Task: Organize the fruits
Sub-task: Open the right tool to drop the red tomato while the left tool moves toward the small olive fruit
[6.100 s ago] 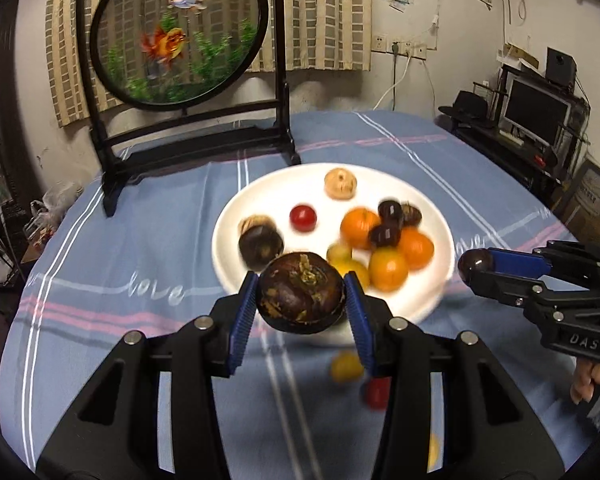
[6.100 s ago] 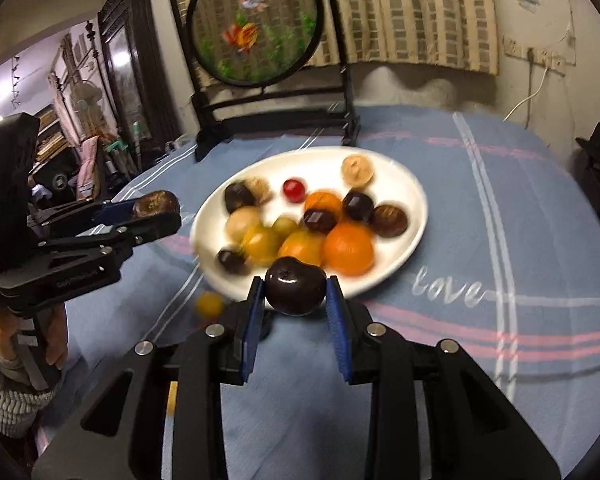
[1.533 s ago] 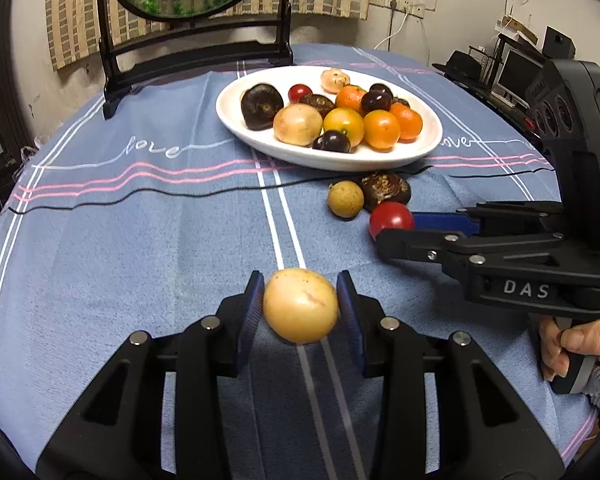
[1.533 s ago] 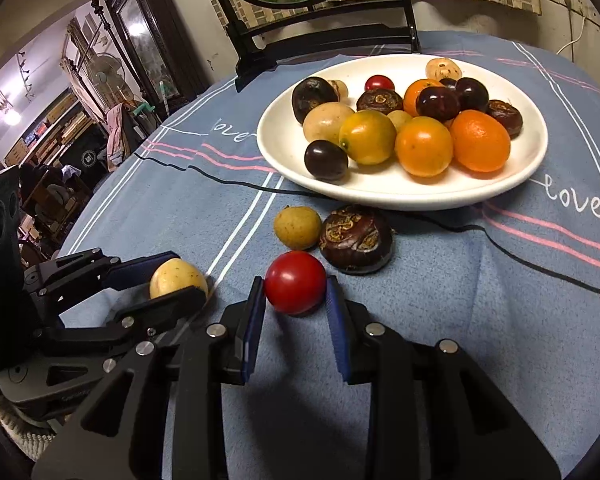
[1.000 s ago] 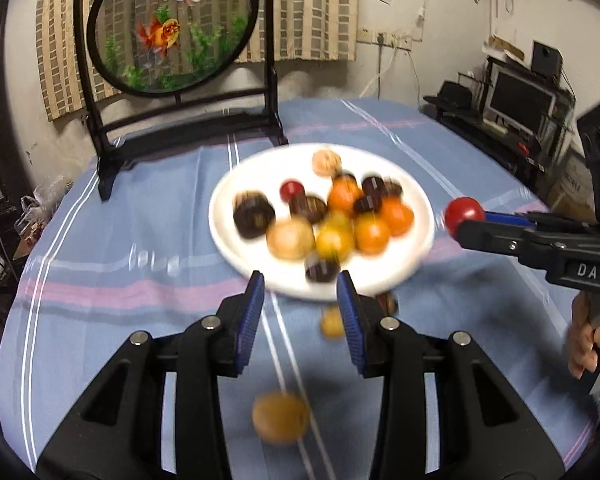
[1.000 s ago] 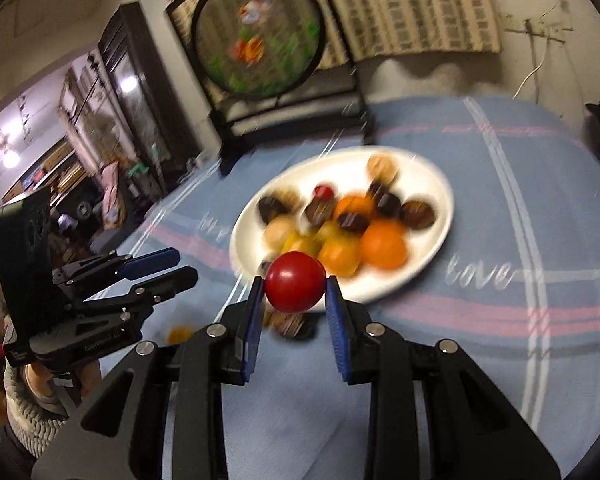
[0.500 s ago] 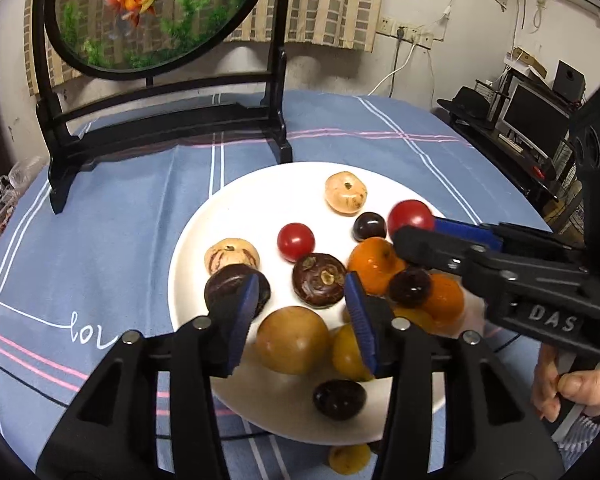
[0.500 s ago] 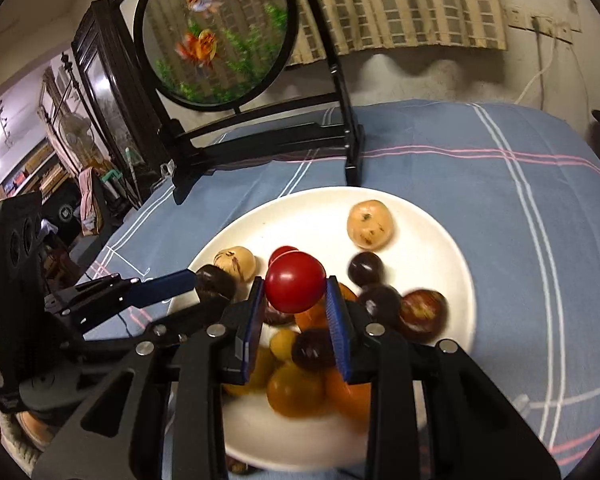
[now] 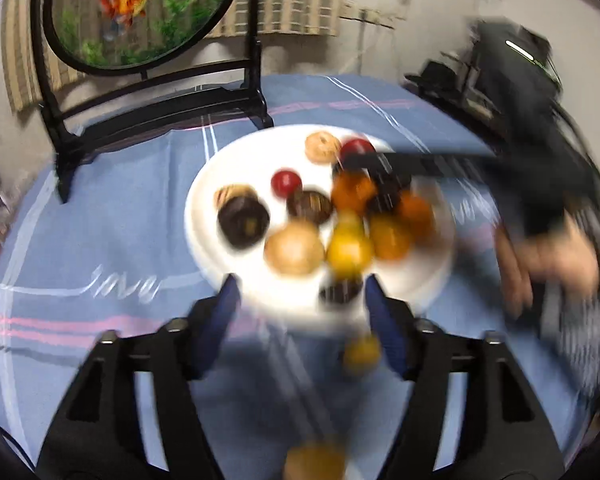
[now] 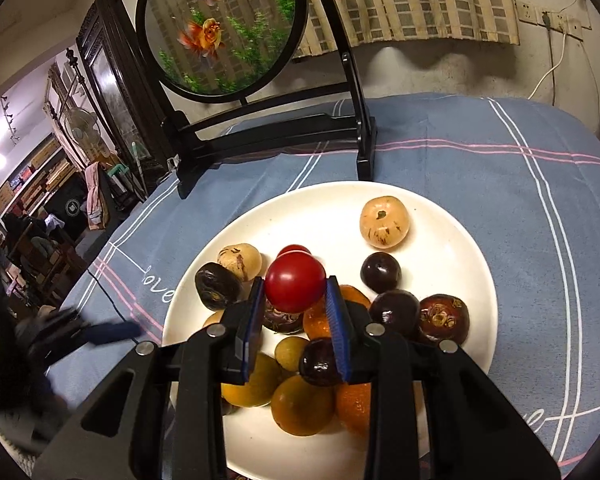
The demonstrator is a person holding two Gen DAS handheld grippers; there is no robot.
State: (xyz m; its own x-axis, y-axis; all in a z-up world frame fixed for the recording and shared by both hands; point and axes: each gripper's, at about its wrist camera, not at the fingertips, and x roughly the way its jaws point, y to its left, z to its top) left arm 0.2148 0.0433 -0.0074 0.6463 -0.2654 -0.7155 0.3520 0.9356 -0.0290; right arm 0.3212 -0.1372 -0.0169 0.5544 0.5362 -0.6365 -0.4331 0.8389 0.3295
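a red fruit (image 10: 295,282) is clamped in the right gripper (image 10: 295,300) above the white plate (image 10: 452,240).

in the lower centre of the left wrist view, the left gripper (image 9: 302,312) is seen blurred, its jaws opening with nothing pressed between them. the plate of mixed fruits lies just beyond it on the blue tablecloth (image 10: 480,160). a goldfish screen (image 10: 220,28) is seen at the upper left, and two yellow fruits (image 9: 362,354) on the cloth below the plate.
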